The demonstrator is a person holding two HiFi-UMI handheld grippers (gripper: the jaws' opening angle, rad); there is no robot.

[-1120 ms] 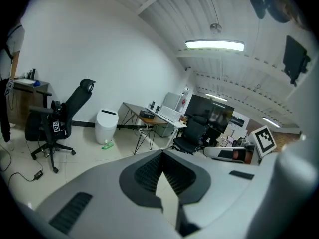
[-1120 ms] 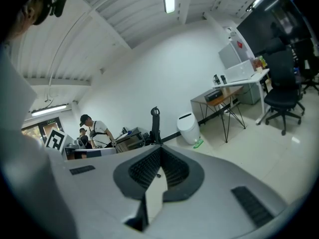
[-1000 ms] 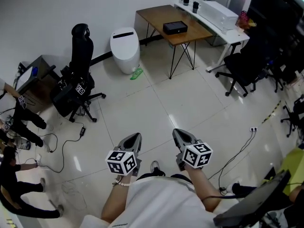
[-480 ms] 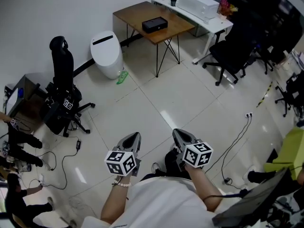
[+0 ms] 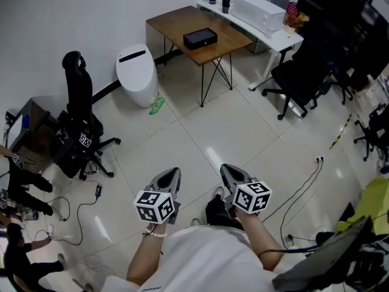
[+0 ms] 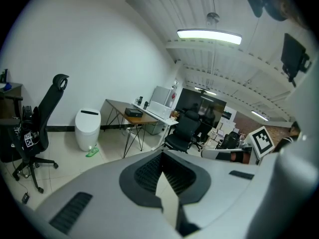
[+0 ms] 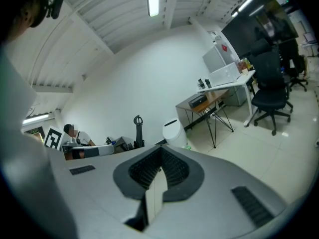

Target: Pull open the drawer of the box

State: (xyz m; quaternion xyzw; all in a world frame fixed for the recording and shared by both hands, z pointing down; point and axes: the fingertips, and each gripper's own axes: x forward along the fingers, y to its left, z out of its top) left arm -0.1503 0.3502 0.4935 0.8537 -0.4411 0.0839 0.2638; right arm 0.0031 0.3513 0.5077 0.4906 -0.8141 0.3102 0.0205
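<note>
The black box [image 5: 200, 39] sits on the wooden table [image 5: 176, 20] across the room — well apart from both grippers; the left gripper [image 5: 174, 174] and right gripper [image 5: 225, 169] hang side by side above the floor [image 5: 243, 126], jaws closed on nothing.

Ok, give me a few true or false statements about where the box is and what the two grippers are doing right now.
1. The black box sits on the wooden table. True.
2. The left gripper is clamped on the box. False: its jaws are together on nothing, far from the table.
3. The right gripper holds nothing. True.
4. The white bin stands on the table. False: it stands on the floor beside the table.
</note>
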